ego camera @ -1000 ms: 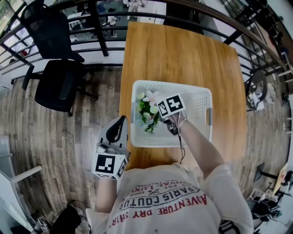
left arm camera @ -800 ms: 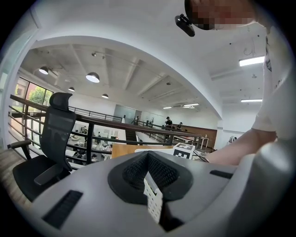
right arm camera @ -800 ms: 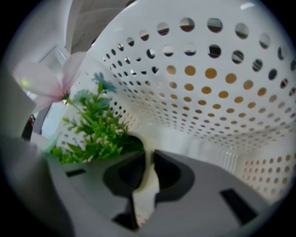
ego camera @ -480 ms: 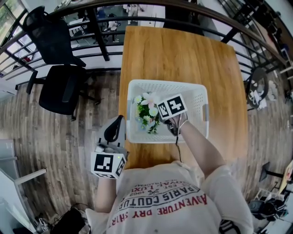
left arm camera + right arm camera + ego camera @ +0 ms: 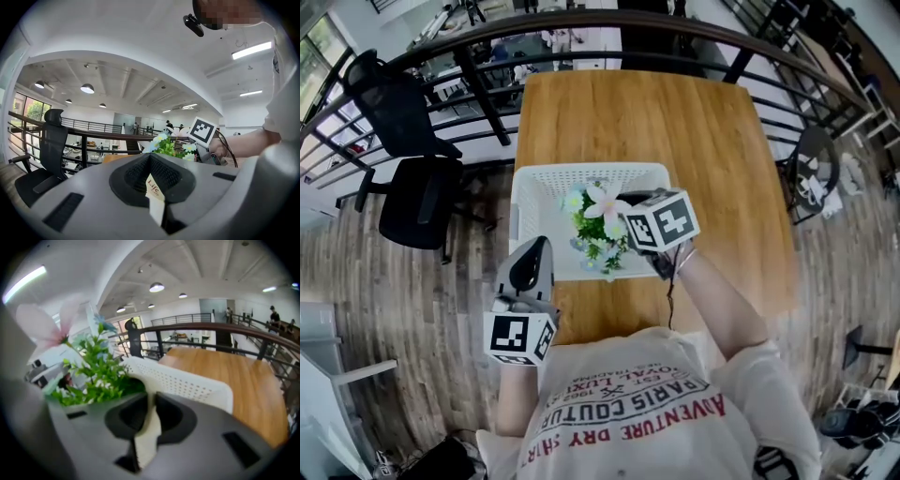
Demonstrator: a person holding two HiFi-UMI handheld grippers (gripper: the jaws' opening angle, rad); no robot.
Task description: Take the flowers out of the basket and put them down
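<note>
A bunch of artificial flowers [image 5: 596, 225], green leaves with white and pink blooms, hangs above the white perforated basket [image 5: 544, 192] on the wooden table [image 5: 694, 141]. My right gripper [image 5: 630, 232] is shut on the bunch's stems, raised over the basket's near right part. In the right gripper view the leaves [image 5: 91, 378] spread left of the jaws [image 5: 151, 401], with the basket's rim [image 5: 187, 385] behind. My left gripper [image 5: 532, 258] hovers left of the table's near edge, shut and empty. From the left gripper view [image 5: 151, 161] the flowers [image 5: 168, 146] show just beyond the jaws.
A black office chair [image 5: 412, 178] stands on the wood floor left of the table. A dark railing [image 5: 581, 23] curves behind the table's far edge. The person's torso fills the bottom of the head view.
The right gripper has risen toward the camera with the flowers, which now stand higher over the basket. The basket sits further left in the view. The left gripper has barely moved.
</note>
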